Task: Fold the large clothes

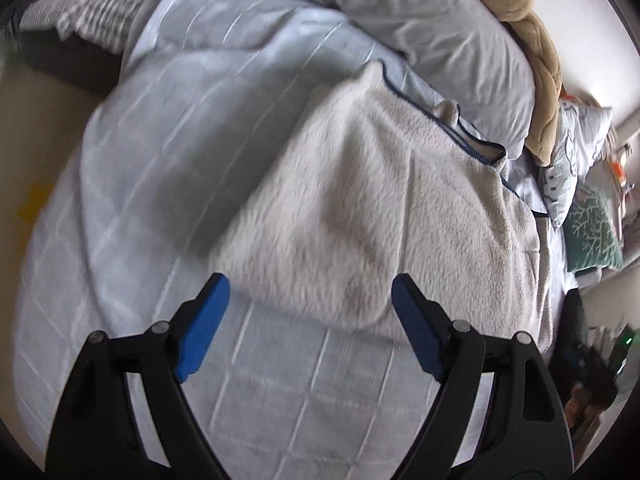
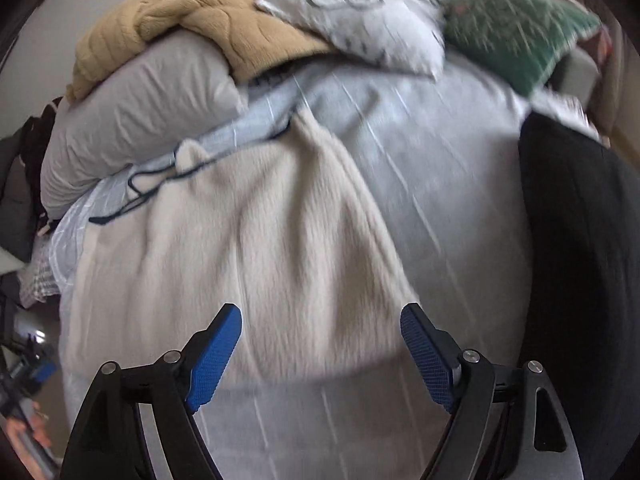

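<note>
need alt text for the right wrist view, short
A cream fleece garment lies folded on a pale blue striped bedspread, seen past the open, empty right hand-held gripper. Behind it sit a grey pillow, a tan blanket, a white cushion and a green cushion.

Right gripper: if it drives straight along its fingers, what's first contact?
Probably the cream fleece garment lying folded on the pale blue bedspread. The right gripper is open, nothing between the jaws. Depth is unclear.
</note>
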The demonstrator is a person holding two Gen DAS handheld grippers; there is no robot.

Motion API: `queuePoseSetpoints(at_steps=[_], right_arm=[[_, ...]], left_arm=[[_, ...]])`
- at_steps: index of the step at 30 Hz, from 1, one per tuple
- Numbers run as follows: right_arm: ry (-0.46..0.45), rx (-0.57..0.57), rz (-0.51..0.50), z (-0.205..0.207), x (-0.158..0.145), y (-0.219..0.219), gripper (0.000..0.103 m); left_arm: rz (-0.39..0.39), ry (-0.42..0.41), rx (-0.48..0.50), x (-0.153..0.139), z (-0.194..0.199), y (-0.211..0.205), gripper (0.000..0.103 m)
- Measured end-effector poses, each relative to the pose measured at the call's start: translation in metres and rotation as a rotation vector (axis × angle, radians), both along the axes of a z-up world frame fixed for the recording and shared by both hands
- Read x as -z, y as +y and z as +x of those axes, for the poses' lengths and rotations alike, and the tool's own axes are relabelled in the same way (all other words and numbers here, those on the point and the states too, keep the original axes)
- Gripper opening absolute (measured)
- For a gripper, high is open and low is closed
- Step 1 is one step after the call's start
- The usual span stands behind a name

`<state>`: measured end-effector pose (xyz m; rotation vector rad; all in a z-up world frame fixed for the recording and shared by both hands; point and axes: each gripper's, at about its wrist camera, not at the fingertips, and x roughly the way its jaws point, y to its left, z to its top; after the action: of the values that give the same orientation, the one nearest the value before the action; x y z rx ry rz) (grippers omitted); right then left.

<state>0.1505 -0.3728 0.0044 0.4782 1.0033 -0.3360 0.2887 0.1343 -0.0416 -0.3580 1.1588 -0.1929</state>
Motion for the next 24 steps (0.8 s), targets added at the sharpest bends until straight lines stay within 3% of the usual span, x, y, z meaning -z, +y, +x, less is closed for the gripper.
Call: queuePoseSetpoints(at_steps=[6, 10, 12, 19, 22, 24], right_arm=[[0.025, 0.113, 0.103, -0.028, 0.021, 0.003, 0.084], [0.015, 0.099, 0.176, -0.025, 0.041, 0.005, 0.084], [0.0, 0.119, 0.203, -0.02, 0.051, 0.003, 0.084], [-0.082, 0.189, 0.354, -0.001, 0.094, -0.013, 0.08], [-0.156, 0.246, 0.407, -0.004, 0.104, -0.026, 0.065], [-0.221, 0.279, 0.426, -0.007, 0.105, -0.032, 0.041]], left_arm=[[-0.218, 0.102, -0.084, 0.042, -0.009, 0.005, 0.083], [-0.26, 0.089, -0.134, 0.063, -0.002, 0.004, 0.083], [-0.322, 0.102, -0.168, 0.075, 0.002, 0.003, 0.083], [-0.558, 0.073, -0.313, 0.107, 0.014, 0.001, 0.062], [-0.61, 0.035, -0.36, 0.113, 0.017, 0.004, 0.05], [-0.604, -0.006, -0.369, 0.108, 0.018, 0.003, 0.039]])
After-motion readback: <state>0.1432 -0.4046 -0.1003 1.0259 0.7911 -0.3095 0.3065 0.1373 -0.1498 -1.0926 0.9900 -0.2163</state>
